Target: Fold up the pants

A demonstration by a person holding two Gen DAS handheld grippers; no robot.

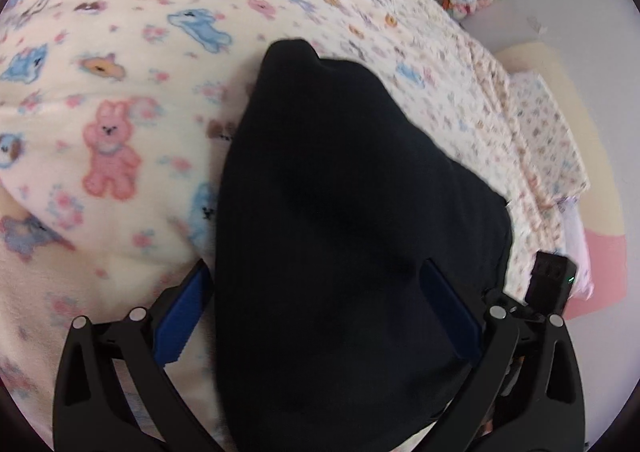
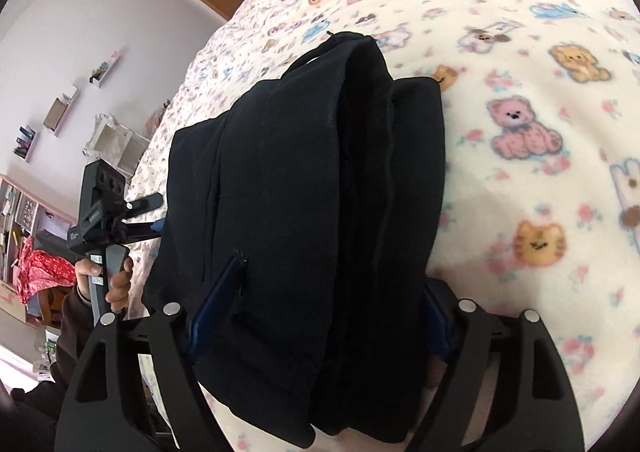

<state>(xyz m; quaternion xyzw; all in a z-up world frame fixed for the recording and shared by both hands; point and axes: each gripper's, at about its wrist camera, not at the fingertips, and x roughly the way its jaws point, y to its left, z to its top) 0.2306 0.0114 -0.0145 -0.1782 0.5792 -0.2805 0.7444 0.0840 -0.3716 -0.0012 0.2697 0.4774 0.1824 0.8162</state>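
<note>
Folded pants point(image 2: 304, 212) between right gripper point(image 2: 320, 312) fingers, on blanket point(image 2: 520, 92).

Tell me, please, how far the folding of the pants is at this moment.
Done: the black pants already lie in a thick bundle of several layers on the animal-print blanket. In hand: the left gripper and the right gripper each stand wide around an end of the bundle; whether the pads press is unclear. Left: probably only a last squaring or release.

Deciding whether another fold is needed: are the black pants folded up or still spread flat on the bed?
Folded. The pants sit as a compact stacked bundle on the blanket, several layered edges showing on top.
</note>
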